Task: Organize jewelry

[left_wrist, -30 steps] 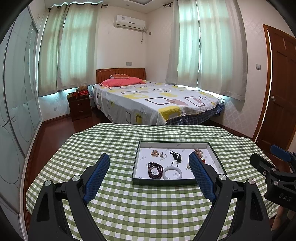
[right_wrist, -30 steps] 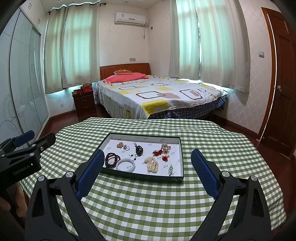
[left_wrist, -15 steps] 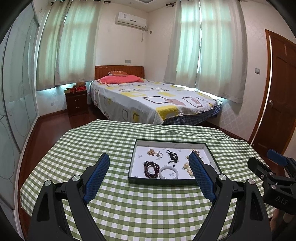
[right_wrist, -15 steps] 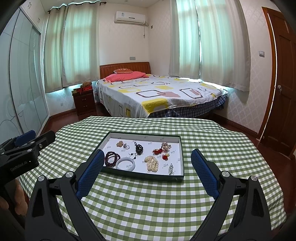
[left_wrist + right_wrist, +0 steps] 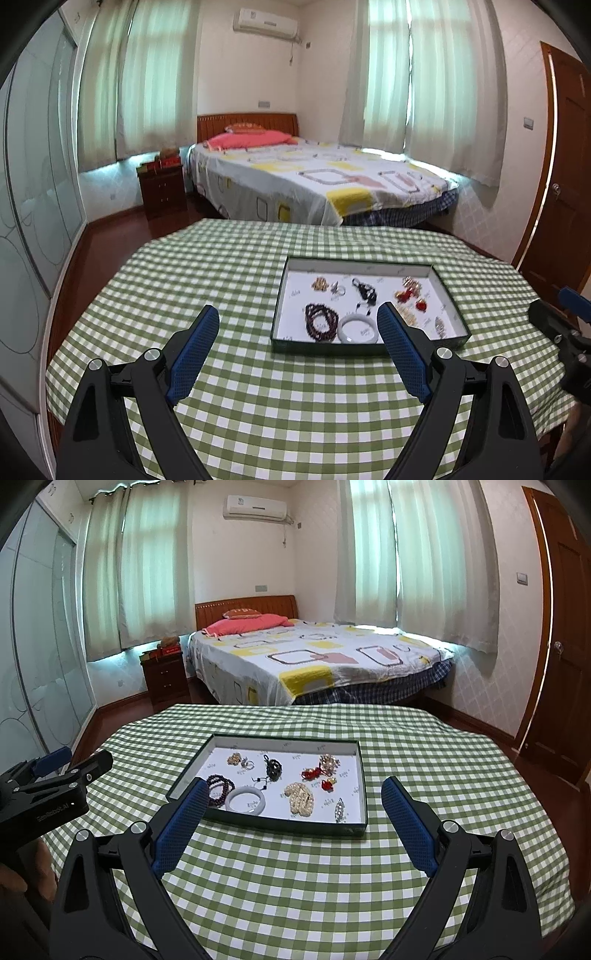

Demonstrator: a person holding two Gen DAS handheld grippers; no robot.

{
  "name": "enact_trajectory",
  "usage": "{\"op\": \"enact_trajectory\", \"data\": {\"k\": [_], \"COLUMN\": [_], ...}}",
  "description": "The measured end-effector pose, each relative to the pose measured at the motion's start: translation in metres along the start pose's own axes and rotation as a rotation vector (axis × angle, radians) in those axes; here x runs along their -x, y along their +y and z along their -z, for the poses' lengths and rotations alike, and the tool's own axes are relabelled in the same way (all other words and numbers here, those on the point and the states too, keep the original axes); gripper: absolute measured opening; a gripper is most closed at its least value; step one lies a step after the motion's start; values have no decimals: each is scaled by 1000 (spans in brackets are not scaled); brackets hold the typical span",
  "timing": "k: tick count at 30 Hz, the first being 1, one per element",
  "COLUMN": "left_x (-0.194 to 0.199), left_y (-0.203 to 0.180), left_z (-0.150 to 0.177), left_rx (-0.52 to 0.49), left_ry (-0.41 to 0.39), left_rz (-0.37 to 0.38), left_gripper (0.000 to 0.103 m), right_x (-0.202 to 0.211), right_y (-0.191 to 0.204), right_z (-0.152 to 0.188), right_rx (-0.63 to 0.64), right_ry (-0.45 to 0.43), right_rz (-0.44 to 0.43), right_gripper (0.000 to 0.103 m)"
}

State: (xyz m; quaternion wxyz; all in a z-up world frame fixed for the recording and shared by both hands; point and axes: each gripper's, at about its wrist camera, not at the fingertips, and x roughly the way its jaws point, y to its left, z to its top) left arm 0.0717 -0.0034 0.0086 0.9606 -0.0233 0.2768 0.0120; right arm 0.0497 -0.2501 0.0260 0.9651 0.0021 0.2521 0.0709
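Green-rimmed tray slides right in left view; left gripper, right gripper gape wide, empty; jewelry lies inside.

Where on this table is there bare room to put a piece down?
The green checked tablecloth is bare between the dark-rimmed white-lined tray and the open right gripper, also left of the tray, ahead of the open left gripper. Inside, the tray is crowded around the white bangle and dark bead bracelet.

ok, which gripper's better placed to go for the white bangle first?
Probably left. In its view the white bangle lies just inside its right fingertip; the left gripper is open and empty. The right gripper, also open, centres on the cream bead cluster instead.
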Motion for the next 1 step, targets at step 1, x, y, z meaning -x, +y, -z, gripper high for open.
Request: {"op": "enact_trajectory", "data": {"k": [1], "left_x": [-9], "left_y": [3], "left_z": [2], "left_rx": [3], "left_ry": [27], "left_rz": [1], "left_gripper": [84], "right_x": [-5], "right_y": [-4], "right_z": [1], "right_rx": [-6], "right_ry": [6], "right_rz": [4], "right_gripper": [92]}}
